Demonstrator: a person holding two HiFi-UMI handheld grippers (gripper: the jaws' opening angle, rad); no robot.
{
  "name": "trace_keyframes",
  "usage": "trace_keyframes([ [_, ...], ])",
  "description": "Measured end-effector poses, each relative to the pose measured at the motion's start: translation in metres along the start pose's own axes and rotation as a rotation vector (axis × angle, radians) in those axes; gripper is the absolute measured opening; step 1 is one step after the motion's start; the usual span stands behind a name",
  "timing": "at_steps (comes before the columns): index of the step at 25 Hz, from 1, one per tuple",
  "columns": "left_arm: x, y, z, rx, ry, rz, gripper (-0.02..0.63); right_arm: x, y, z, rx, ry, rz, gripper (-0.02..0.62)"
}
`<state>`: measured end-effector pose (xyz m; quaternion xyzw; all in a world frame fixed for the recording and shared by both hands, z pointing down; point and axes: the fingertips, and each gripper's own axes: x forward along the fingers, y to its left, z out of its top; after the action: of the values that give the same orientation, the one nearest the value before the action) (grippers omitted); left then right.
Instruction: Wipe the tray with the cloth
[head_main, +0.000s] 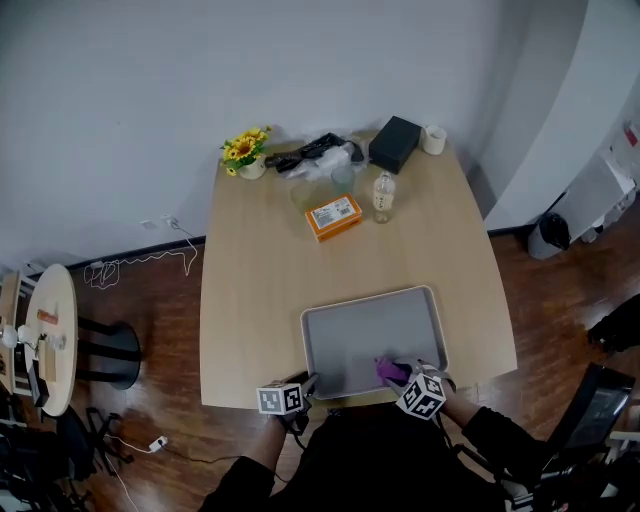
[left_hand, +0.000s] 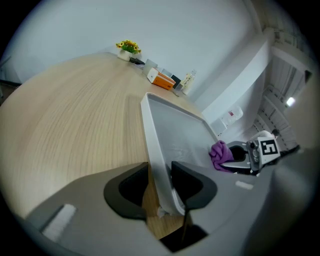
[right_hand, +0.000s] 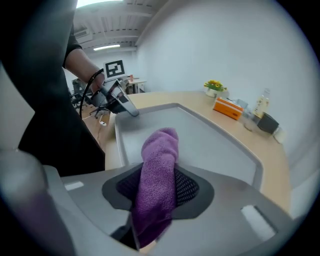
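A grey tray (head_main: 352, 340) lies near the front edge of the wooden table (head_main: 255, 280). My left gripper (head_main: 308, 384) is shut on the tray's near left rim (left_hand: 156, 165), one jaw on each side of it. My right gripper (head_main: 408, 378) is shut on a folded purple cloth (right_hand: 159, 170), which it holds over the tray's near right part. The cloth (head_main: 391, 370) rests on the tray floor (right_hand: 200, 145). In the left gripper view the cloth (left_hand: 219, 155) and the right gripper (left_hand: 239, 159) show at the tray's far side.
At the back of the table stand a pot of yellow flowers (head_main: 246, 152), black cables (head_main: 315, 152), a black box (head_main: 394, 144), a white cup (head_main: 433, 139), a small bottle (head_main: 382, 196) and an orange box (head_main: 334, 217). A small round table (head_main: 45, 335) stands at the left.
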<state>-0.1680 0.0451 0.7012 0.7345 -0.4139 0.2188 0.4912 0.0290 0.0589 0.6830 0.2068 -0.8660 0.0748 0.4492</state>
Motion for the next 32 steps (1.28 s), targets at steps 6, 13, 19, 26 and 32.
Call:
trace_keyframes([
  [6,0.0,0.001,-0.003,-0.014,-0.01,0.033,0.13,-0.051,-0.059,-0.077,0.162,0.061,-0.151,0.141],
  [13,-0.009,-0.015,0.006,0.077,-0.055,0.124,0.13,-0.074,-0.095,-0.059,0.315,-0.087,-0.221,0.143],
  [19,-0.063,-0.073,0.085,0.172,-0.361,0.184,0.13,-0.176,-0.187,0.0,0.422,-0.376,-0.433,0.143],
  [26,-0.178,-0.233,0.21,0.564,-0.895,0.134,0.11,-0.321,-0.21,0.101,0.292,-0.774,-0.588,0.143],
  [32,-0.174,-0.266,0.22,0.547,-0.939,0.099,0.097,-0.36,-0.194,0.133,0.146,-0.874,-0.633,0.143],
])
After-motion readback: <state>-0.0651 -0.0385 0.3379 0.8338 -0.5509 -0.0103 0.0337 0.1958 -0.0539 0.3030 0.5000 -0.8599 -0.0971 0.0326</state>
